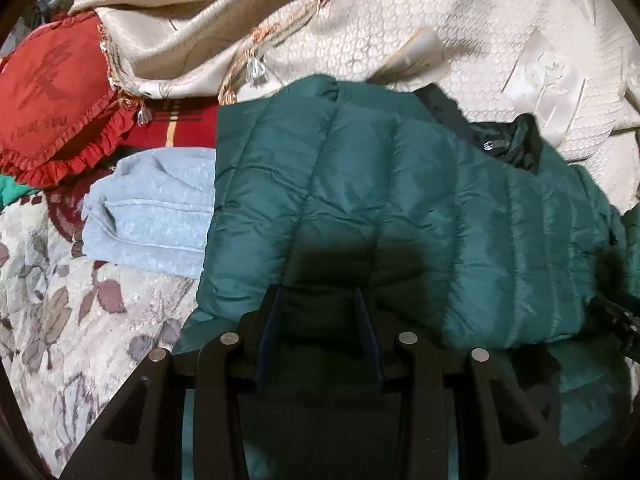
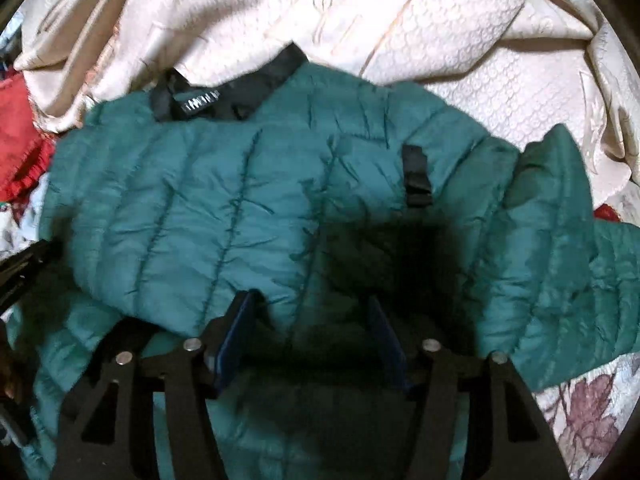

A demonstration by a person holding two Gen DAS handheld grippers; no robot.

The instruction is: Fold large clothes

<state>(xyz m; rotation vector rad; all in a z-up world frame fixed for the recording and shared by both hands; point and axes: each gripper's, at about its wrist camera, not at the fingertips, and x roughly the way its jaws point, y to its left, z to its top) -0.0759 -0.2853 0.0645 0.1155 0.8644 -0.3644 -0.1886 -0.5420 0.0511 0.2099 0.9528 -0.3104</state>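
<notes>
A teal quilted puffer jacket (image 1: pixel 380 200) lies on the bed, folded over itself, with its black collar (image 1: pixel 516 144) at the far side. My left gripper (image 1: pixel 320 300) is open, its jaws apart over the jacket's near edge, with fabric between the fingers. In the right wrist view the same jacket (image 2: pixel 240 200) fills the middle, its black collar (image 2: pixel 240 84) at the back and a sleeve (image 2: pixel 560 248) spread to the right. My right gripper (image 2: pixel 314 306) is open, jaws wide over the jacket's near fold. The other gripper's black frame shows at the left edge (image 2: pixel 24 268).
A cream embroidered bedspread (image 1: pixel 440 28) lies behind the jacket. A red ruffled cushion (image 1: pixel 56 92) and a folded light-blue garment (image 1: pixel 152 208) sit to the left. A floral cover (image 1: pixel 60 312) lies at the near left, and also in the right wrist view (image 2: pixel 592 412).
</notes>
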